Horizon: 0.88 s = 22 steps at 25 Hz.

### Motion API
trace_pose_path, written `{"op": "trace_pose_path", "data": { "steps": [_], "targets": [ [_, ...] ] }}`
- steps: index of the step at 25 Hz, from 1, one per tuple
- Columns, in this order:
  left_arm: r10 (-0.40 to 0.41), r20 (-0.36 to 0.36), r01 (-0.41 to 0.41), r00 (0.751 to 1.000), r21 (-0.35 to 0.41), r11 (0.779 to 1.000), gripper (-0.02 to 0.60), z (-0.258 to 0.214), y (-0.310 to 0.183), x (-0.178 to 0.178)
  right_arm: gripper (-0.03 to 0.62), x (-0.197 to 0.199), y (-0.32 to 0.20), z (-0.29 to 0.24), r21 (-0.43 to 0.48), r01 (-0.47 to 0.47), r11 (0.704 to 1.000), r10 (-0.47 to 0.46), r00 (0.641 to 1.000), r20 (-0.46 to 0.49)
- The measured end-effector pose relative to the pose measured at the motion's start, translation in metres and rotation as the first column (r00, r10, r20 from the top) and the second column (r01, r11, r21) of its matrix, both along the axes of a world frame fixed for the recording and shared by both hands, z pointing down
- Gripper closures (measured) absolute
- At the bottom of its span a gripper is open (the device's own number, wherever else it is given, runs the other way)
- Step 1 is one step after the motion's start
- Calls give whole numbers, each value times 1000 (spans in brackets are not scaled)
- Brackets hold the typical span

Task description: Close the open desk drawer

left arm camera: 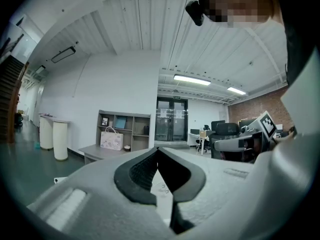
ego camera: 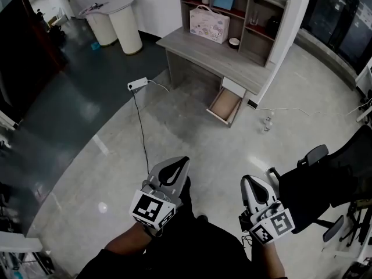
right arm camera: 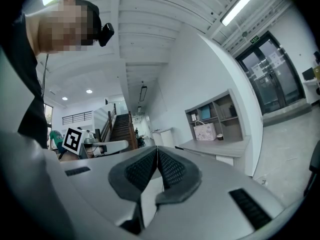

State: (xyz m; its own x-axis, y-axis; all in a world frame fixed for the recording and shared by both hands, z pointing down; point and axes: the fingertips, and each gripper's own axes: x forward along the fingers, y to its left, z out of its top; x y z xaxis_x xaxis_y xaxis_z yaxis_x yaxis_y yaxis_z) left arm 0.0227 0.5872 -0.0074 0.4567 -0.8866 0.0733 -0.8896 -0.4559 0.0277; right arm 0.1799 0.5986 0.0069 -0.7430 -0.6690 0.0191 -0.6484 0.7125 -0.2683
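Note:
A grey desk (ego camera: 218, 57) with a shelf unit stands far ahead against the white wall. Its drawer (ego camera: 225, 104) is pulled out under the desk's right end, wooden inside and empty. My left gripper (ego camera: 181, 163) and right gripper (ego camera: 249, 182) are held low in front of me, well short of the desk, both pointing toward it. Each has its jaws shut with nothing between the tips. The desk (left arm camera: 100, 151) also shows small in the left gripper view, and the desk (right arm camera: 220, 146) shows in the right gripper view.
A pink-patterned gift bag (ego camera: 208, 23) sits on the desk. A white power strip (ego camera: 138, 85) with a black cable lies on the floor at left. A black office chair (ego camera: 317, 185) stands close at my right. Two white cylinders (ego camera: 114, 25) stand at the back left.

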Motion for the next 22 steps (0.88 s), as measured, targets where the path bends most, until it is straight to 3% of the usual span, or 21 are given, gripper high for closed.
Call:
{"op": "trace_pose_path", "data": {
  "steps": [16,22],
  "targets": [
    [48,-25,-48,999,-14,999,574,9,-191,-126,582,-129,-197,5,-64,-66,996,65,998,-15],
    [60,-42,-62,997,-48,997,574,15,-244,-146,582,-151,-245,14,-96,-80,992,77,996,-38]
  ]
}}
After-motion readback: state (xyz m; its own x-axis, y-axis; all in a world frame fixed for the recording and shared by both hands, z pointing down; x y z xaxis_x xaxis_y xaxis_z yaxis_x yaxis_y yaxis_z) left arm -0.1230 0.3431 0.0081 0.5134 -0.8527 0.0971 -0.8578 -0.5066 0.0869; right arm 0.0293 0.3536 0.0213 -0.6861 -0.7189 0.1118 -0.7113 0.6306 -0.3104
